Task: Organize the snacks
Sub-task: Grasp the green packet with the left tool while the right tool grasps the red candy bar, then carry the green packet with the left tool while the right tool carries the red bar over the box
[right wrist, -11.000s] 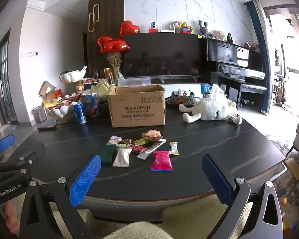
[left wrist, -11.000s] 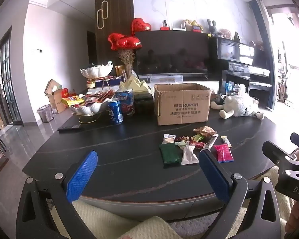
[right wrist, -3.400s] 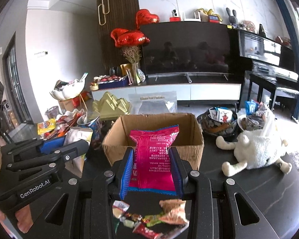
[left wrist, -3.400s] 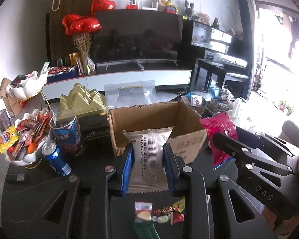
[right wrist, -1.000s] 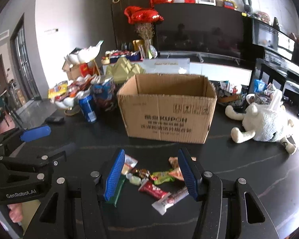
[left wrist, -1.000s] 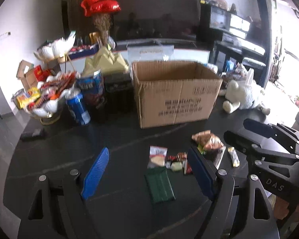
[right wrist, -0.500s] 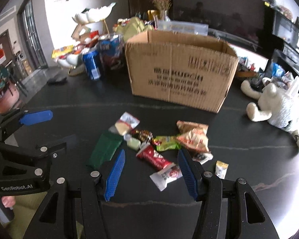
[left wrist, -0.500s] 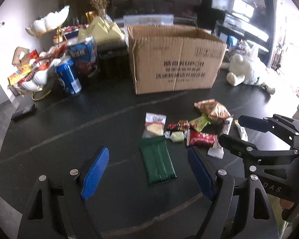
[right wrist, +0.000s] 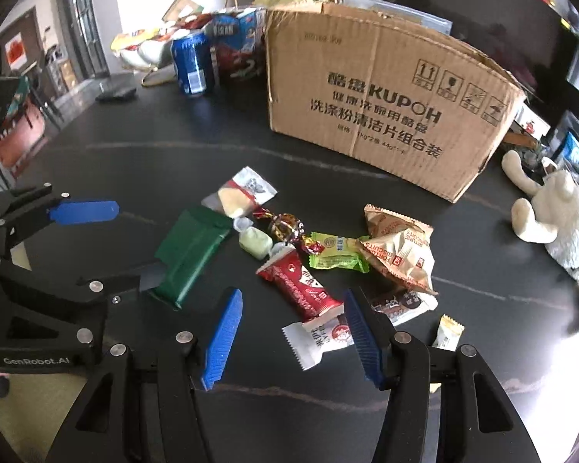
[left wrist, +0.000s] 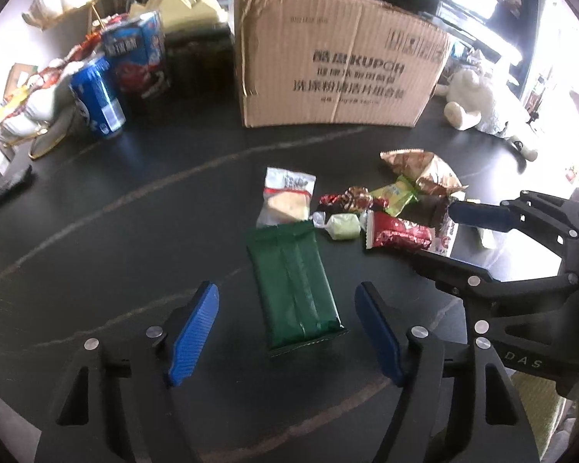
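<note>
Bench: a dark bench (left wrist: 96,208) with pale veining carried the work in a living room, with household clutter at its far edge.
Left gripper: the left gripper (left wrist: 287,332) hung low over the near edge, jaws wide and empty, straddling the near end of the green packet (left wrist: 295,281).
Green packet: it lay flat, long axis running away from the jaws and slightly skewed to them; no pad touched it.
Right gripper: the right gripper (right wrist: 293,333) hovered with jaws wide and empty; the red wrapper (right wrist: 299,283) and the white sachet (right wrist: 318,337) lay between its pads.
Loose snacks: small candies, a green-yellow sachet (right wrist: 337,252) and a crumpled biscuit bag (right wrist: 399,250) lay packed together beyond, several touching.
Carton: the open cardboard box (left wrist: 339,65) stood behind the pile, the likely destination.
Recommended grip, left: square the jaws to the packet's long sides, lower until the pads bracket its edges, then close across the width.
Recommended grip, right: centre on one wrapper only; the sachet overlapping the right pad risked a double pick.
Risk: thin film could slip or buckle; close gently.
</note>
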The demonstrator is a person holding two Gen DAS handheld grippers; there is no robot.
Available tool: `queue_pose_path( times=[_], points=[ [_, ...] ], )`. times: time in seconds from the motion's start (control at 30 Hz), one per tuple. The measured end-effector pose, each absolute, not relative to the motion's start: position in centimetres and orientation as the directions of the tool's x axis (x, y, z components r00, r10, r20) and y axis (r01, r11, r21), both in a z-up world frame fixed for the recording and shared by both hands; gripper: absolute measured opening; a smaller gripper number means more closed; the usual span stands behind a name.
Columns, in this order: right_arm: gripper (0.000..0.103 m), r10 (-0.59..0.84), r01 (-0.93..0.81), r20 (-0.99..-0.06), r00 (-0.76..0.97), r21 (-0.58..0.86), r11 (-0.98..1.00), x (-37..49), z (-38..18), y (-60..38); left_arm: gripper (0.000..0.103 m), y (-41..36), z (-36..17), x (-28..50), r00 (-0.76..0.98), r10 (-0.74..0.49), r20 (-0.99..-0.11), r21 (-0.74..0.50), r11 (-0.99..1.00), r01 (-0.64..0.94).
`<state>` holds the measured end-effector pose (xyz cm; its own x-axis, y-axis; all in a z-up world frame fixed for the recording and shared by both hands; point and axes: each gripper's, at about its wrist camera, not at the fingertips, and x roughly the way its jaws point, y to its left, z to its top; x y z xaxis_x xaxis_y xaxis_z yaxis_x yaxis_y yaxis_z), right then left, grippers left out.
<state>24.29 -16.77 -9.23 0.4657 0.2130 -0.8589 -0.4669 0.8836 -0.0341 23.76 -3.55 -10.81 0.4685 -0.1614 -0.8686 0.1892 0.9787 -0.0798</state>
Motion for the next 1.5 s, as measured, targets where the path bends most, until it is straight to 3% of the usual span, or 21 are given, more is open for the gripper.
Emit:
queue_pose_path(
  times=[0.53, 0.77, 0.93, 1.2, 1.5],
  points=[
    [0.051, 0.237, -0.506, -0.885, 0.401, 0.002, 0.862, 26.9, -11.5, -17.0, 0.064, -4.3, -13.5, 26.4, 0.41, -0.173, -0.896, -0.11, 0.979, 0.175],
    [0.04, 0.262, -0.492, -0.89, 0.374, 0.049, 0.869, 27.6, -12.2, -17.3, 0.059, -4.8, -13.9, 26.8, 0.408, -0.161, -0.899, -0.097, 0.98, 0.175],
    [0.032, 0.26, -0.49, -0.891, 0.372, 0.049, 0.87, 27.5, -12.4, -17.2, 0.047, -4.9, -13.9, 26.8, 0.42, -0.147, -0.895, -0.079, 0.981, 0.175],
    [0.024, 0.255, -0.466, -0.884, 0.391, 0.049, 0.883, 27.2, -12.2, -16.8, 0.045, -4.4, -13.6, 26.6, 0.423, -0.162, -0.891, -0.102, 0.982, 0.161],
    [0.023, 0.273, -0.433, -0.863, 0.426, 0.07, 0.899, 25.8, -10.4, -17.1, 0.045, -4.0, -11.4, 25.5, 0.466, -0.19, -0.864, -0.121, 0.977, 0.175]
  ],
)
